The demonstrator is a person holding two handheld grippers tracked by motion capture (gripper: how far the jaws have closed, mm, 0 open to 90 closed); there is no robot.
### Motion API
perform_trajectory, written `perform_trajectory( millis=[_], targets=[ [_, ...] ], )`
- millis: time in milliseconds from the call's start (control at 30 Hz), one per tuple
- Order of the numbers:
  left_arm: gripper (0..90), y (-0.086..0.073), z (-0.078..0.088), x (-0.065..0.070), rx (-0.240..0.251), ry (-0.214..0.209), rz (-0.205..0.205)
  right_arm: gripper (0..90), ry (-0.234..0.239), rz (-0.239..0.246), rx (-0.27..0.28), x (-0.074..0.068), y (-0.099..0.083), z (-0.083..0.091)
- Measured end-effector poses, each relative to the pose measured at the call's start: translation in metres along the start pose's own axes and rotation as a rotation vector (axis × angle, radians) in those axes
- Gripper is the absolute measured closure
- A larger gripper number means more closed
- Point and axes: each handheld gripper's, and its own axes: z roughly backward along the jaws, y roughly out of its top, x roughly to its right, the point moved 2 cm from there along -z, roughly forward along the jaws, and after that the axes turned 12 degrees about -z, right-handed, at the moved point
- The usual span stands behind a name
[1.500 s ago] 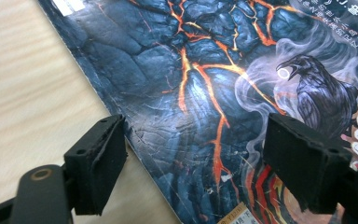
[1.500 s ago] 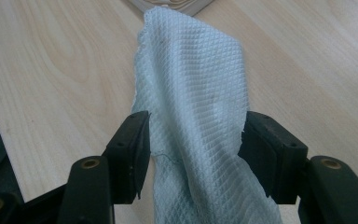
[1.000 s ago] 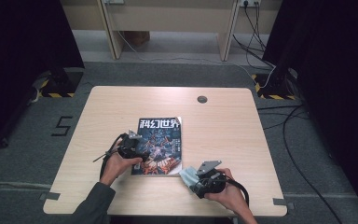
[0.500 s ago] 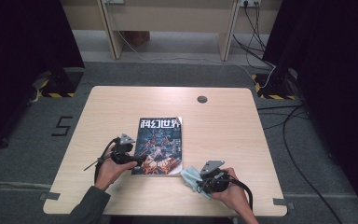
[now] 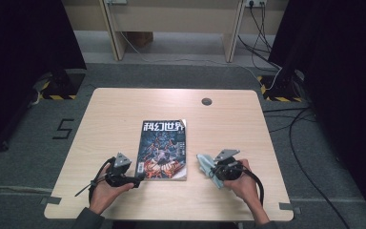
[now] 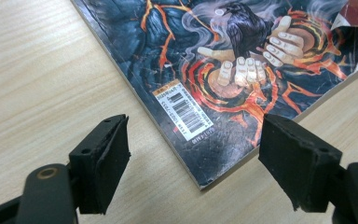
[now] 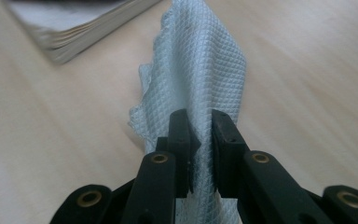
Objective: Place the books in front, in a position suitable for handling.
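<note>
The high view looks steeply down on the whole counter (image 5: pixel 124 114) from above its near edge. Each claw view sits low and close to the surface. All three share the magazine's (image 5: pixel 164 148) (image 6: pixel 242 70) (image 7: pixel 74 32) near corner.

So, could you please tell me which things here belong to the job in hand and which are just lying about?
In the job:
- pale cloth, pinched in the right gripper
- magazine, its near corner in front of the open left gripper

Just about:
- round cable hole in the table
- loose cables on the floor
</note>
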Motion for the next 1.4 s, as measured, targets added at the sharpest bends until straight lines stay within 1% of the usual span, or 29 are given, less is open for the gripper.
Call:
perform_trajectory(
  millis=[33, 67, 233, 300, 367, 433, 467, 500, 533, 567, 600, 700, 733, 767, 833, 867, 900, 933, 967, 1067, 1100, 1133, 1200, 1233, 1267, 1300, 1333, 1400],
  targets=[
    [23.6, 0.000, 0.000, 0.000, 0.000, 0.000, 0.000, 80.3, 0.000, 0.000, 0.000, 0.000, 0.000, 0.000],
    [23.6, 0.000, -0.001, 0.000, 0.004, -0.001, 0.006, 80.5, -0.023, -0.019, 0.008, 0.011, 0.006, -0.002],
    [24.1, -0.001, -0.003, -0.002, 0.009, -0.004, 0.014, 80.7, -0.069, -0.060, 0.023, 0.036, 0.022, -0.008],
    [24.2, -0.001, -0.004, -0.003, 0.007, -0.006, 0.017, 80.7, -0.081, -0.075, 0.024, 0.044, 0.027, -0.011],
    [24.8, 0.000, -0.006, -0.003, 0.012, -0.010, 0.019, 80.7, -0.095, -0.079, 0.025, 0.051, 0.030, -0.014],
    [25.3, 0.001, -0.007, -0.003, 0.016, -0.011, 0.020, 80.7, -0.097, -0.080, 0.022, 0.054, 0.032, -0.016],
    [25.4, 0.003, -0.008, -0.003, 0.020, -0.008, 0.021, 80.7, -0.098, -0.090, 0.021, 0.058, 0.034, -0.020],
    [25.6, 0.003, -0.008, -0.003, 0.020, -0.008, 0.021, 80.7, -0.098, -0.090, 0.021, 0.058, 0.034, -0.020],
    [25.8, 0.005, -0.011, -0.003, 0.027, -0.014, 0.033, 80.5, -0.100, -0.100, 0.021, 0.061, 0.035, -0.025],
    [25.9, 0.005, -0.011, -0.003, 0.027, -0.014, 0.033, 80.5, -0.100, -0.100, 0.021, 0.061, 0.035, -0.025],
    [26.0, 0.007, -0.014, -0.002, 0.022, -0.013, 0.034, 79.7, -0.099, -0.106, 0.015, 0.063, 0.036, -0.029],
    [25.9, 0.010, -0.018, -0.003, 0.020, 0.001, 0.033, 78.7, -0.102, -0.111, 0.014, 0.064, 0.036, -0.030],
    [26.0, 0.013, -0.021, -0.005, 0.026, 0.010, 0.039, 76.5, -0.100, -0.115, 0.017, 0.064, 0.036, -0.030],
    [26.4, 0.013, -0.021, -0.005, 0.026, 0.010, 0.039, 76.5, -0.100, -0.115, 0.017, 0.064, 0.036, -0.030],
    [26.9, 0.015, -0.024, -0.006, 0.019, 0.014, 0.037, 71.8, -0.097, -0.122, 0.010, 0.065, 0.035, -0.031],
    [28.7, 0.016, -0.028, -0.005, 0.009, 0.010, 0.031, 68.9, -0.101, -0.138, 0.012, 0.064, 0.035, -0.032],
    [30.7, 0.017, -0.029, -0.004, -0.001, 0.007, 0.014, 66.6, -0.099, -0.140, 0.011, 0.063, 0.034, -0.033],
    [30.2, 0.017, -0.030, -0.002, -0.015, 0.017, -0.011, 64.4, -0.094, -0.133, 0.009, 0.063, 0.035, -0.033],
    [29.6, 0.018, -0.030, -0.002, -0.021, 0.019, -0.012, 63.0, -0.093, -0.147, 0.010, 0.063, 0.034, -0.032],
    [30.2, 0.019, -0.030, -0.002, -0.025, 0.018, -0.012, 58.9, -0.090, -0.150, 0.009, 0.064, 0.034, -0.032],
    [30.2, 0.019, -0.030, -0.002, -0.025, 0.018, -0.012, 58.3, -0.092, -0.159, 0.010, 0.064, 0.034, -0.032],
    [30.3, 0.020, -0.031, 0.000, -0.026, 0.020, -0.020, 57.3, -0.091, -0.155, 0.010, 0.064, 0.034, -0.031],
    [31.0, 0.022, -0.031, 0.004, -0.027, 0.018, -0.053, 55.7, -0.085, -0.161, 0.008, 0.064, 0.034, -0.030],
    [38.9, 0.022, -0.031, 0.004, -0.027, 0.018, -0.053, 55.7, -0.085, -0.161, 0.008, 0.064, 0.034, -0.030],
    [46.5, 0.026, -0.032, 0.013, -0.017, 0.002, -0.079, 54.7, -0.090, -0.161, 0.006, 0.064, 0.033, -0.029],
    [47.2, 0.028, -0.033, 0.016, -0.021, 0.006, -0.074, 54.5, -0.090, -0.162, 0.006, 0.064, 0.033, -0.029],
    [46.6, 0.029, -0.035, 0.018, -0.018, 0.001, -0.068, 54.5, -0.091, -0.165, 0.006, 0.065, 0.033, -0.029],
    [46.0, 0.031, -0.036, 0.019, -0.018, -0.003, -0.071, 54.3, -0.094, -0.167, 0.007, 0.065, 0.032, -0.029]
  ],
)
